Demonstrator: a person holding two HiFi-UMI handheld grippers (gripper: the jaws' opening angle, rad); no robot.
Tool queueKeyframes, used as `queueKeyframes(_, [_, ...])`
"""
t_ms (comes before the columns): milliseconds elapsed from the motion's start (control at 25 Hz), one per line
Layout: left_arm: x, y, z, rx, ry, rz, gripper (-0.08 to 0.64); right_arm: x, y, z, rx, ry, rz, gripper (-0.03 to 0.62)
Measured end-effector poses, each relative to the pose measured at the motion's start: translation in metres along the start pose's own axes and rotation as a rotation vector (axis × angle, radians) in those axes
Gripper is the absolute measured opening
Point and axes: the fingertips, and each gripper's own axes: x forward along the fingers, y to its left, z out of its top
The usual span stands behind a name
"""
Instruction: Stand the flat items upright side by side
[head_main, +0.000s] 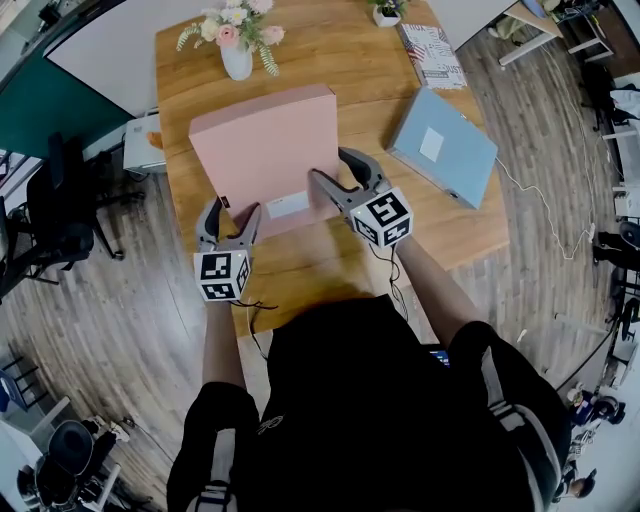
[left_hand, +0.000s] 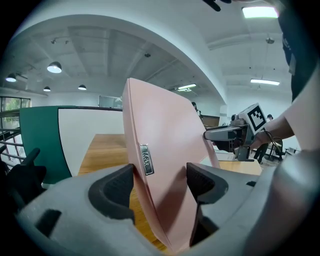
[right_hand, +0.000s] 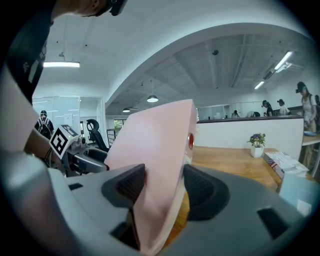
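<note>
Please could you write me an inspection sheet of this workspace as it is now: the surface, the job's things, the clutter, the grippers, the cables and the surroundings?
Surface: wooden table, light brown planks.
Job's things: flat pink box, tilted with its near edge raised; flat blue-grey box with a white label, lying flat to its right, apart from it.
Clutter: white vase of flowers, small potted plant, printed booklet, all at the far edge.
Grippers: left gripper and right gripper, jaws closed on the pink box's near edge.
Cables: black cable hangs from the right gripper; white cable on the floor.
Surroundings: black office chair, wood-pattern floor.
</note>
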Motion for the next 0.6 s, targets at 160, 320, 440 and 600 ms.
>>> queueKeyframes(160, [-0.003, 0.001, 0.005, 0.044, -0.031, 0.031, 0.337, -0.002, 0.004, 0.009, -0.069, -0.039, -0.005, 0.239])
queueKeyframes(320, [-0.007, 0.001, 0.008, 0.095, -0.05, 0.059, 0.336, -0.005, 0.009, 0.013, -0.146, -0.066, -0.006, 0.242])
queueKeyframes(440, [-0.009, 0.0, 0.009, 0.115, -0.052, 0.073, 0.334, -0.006, 0.011, 0.013, -0.171, -0.067, -0.011, 0.245])
queueKeyframes(600, [-0.01, -0.001, 0.004, 0.13, -0.046, 0.081, 0.333, -0.01, 0.01, 0.008, -0.161, -0.061, -0.02, 0.247])
